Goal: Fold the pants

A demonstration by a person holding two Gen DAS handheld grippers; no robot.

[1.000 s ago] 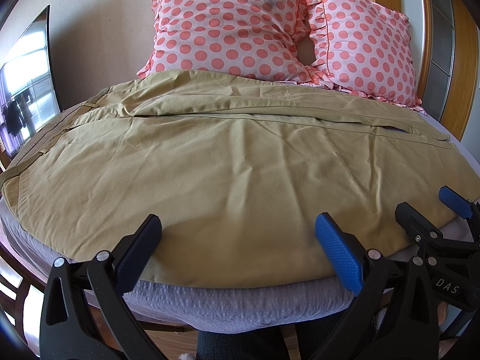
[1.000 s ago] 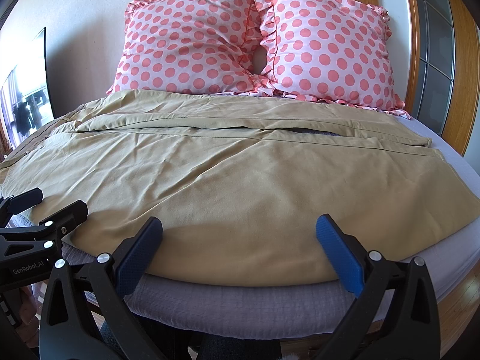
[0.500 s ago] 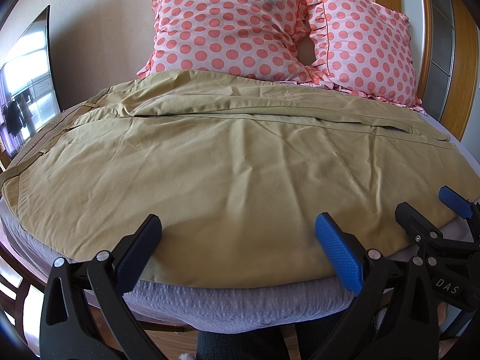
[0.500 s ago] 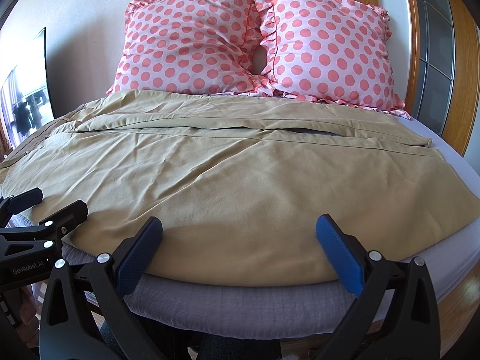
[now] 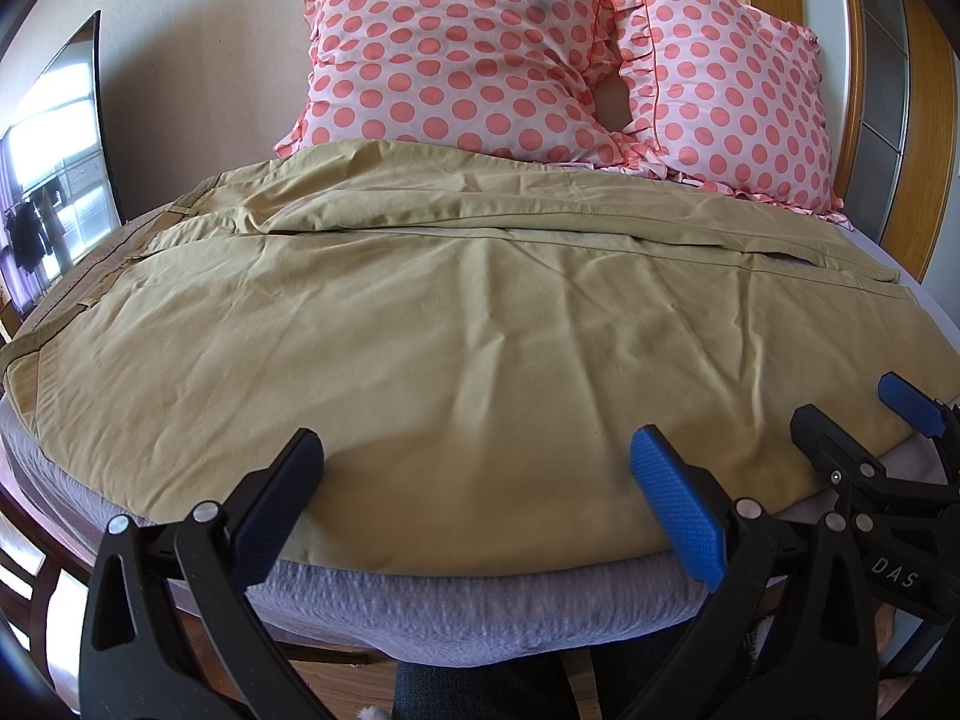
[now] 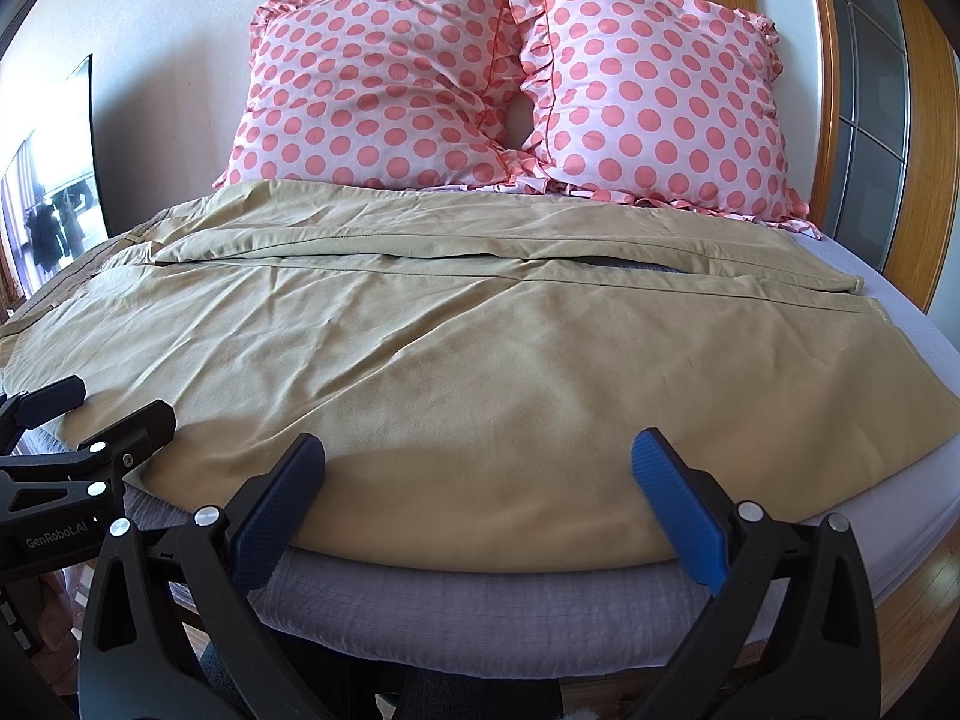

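Item: tan pants [image 5: 456,324], spread flat across the grey-sheeted bed [image 5: 480,606], waistband to the left, both legs side by side running right, presumably laid out so a lengthwise fold can start. Left gripper [image 5: 474,492] and right gripper [image 6: 477,492]: each spread wide, holding nothing, poised at the near hem edge. Polka-dot pillows [image 6: 504,78] behind, clear of the work.

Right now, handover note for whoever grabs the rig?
Left gripper: open, empty, poised at the near hem of the pants.
Right gripper: open, empty, beside it at the same edge.
Pants lie spread flat across the bed, waistband to the left, leg ends to the right, far leg just in front of two polka-dot pillows.
Done: laid out and mostly smooth.
Left: every fold. Probably pinch the near edge with both sets of fingers and bring the near leg over the far one.
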